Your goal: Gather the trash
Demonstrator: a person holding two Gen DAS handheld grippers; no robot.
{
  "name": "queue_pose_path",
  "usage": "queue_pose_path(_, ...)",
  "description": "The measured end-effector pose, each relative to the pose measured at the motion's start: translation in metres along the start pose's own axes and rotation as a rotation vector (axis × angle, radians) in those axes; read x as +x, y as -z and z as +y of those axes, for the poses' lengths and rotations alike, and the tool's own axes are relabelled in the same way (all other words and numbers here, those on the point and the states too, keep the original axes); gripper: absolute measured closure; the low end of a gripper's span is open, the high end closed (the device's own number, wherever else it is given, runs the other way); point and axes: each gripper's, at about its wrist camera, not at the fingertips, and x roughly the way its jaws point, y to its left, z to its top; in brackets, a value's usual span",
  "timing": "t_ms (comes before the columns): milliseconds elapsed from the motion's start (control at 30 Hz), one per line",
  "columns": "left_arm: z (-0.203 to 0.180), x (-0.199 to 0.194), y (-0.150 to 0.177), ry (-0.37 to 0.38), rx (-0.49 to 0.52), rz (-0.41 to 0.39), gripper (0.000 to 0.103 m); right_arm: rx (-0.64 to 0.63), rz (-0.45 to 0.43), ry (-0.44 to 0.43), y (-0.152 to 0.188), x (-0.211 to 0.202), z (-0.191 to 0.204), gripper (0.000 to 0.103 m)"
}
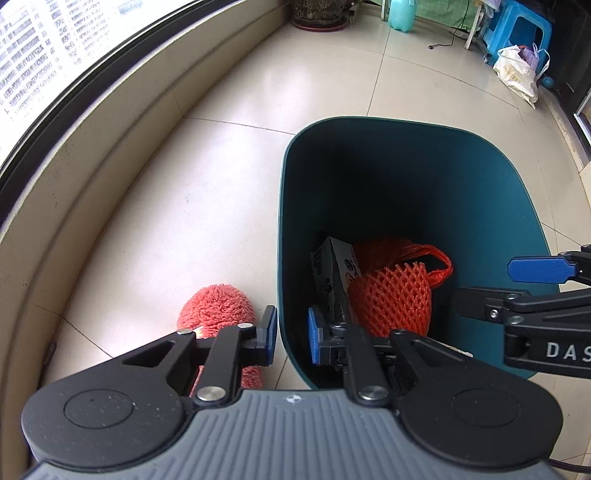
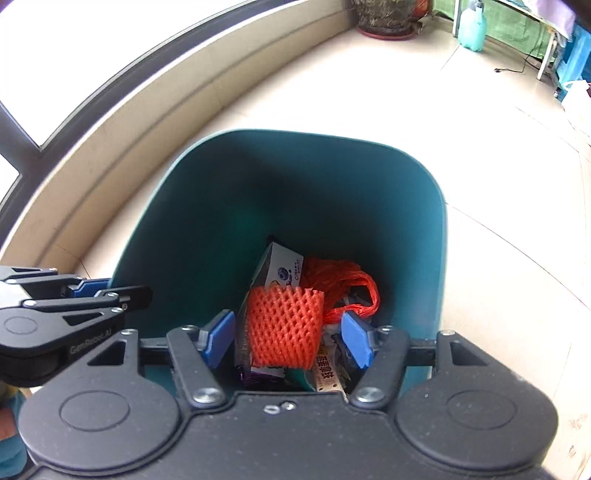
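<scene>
A dark teal trash bin (image 1: 369, 177) (image 2: 295, 177) stands on the tiled floor. Inside it lie an orange foam fruit net (image 1: 391, 299) (image 2: 284, 325), an orange plastic bag (image 1: 406, 251) (image 2: 340, 277), a small printed carton (image 1: 332, 266) (image 2: 282, 269) and some wrappers (image 2: 327, 373). My left gripper (image 1: 292, 330) (image 2: 125, 290) is shut on the bin's near-left rim, one pad outside and one inside. Over the bin's mouth my right gripper (image 2: 288, 338) (image 1: 487, 284) is open; the foam net lies below its pads, untouched.
A red fluffy slipper (image 1: 218, 306) lies on the floor just left of the bin. A low ledge under a window (image 1: 110, 155) curves along the left. Far back stand a plant pot (image 1: 317, 14), a green bottle (image 1: 402, 14), a blue stool (image 1: 517, 26) and a white bag (image 1: 517, 74).
</scene>
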Motion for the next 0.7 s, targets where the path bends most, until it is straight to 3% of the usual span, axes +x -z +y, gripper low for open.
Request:
queue_pose_path(267, -0.007, -0.056, 0.014, -0.031, 0.026, -0.130, 0.085, 0.034, -0.117, -0.034, 0.024, -0.064, -0.014, 0.039)
queue_pose_path(433, -0.013, -0.101, 0.032, -0.027, 0.038, -0.237, 0.062, 0.041, -0.220, -0.039, 0.050, -0.104, -0.023, 0.038)
queue_pose_path(700, -0.029, -0.154, 0.079, -0.004, 0.042, -0.350, 0.048, 0.016, -0.338, -0.055, 0.102, -0.158, -0.017, 0.030)
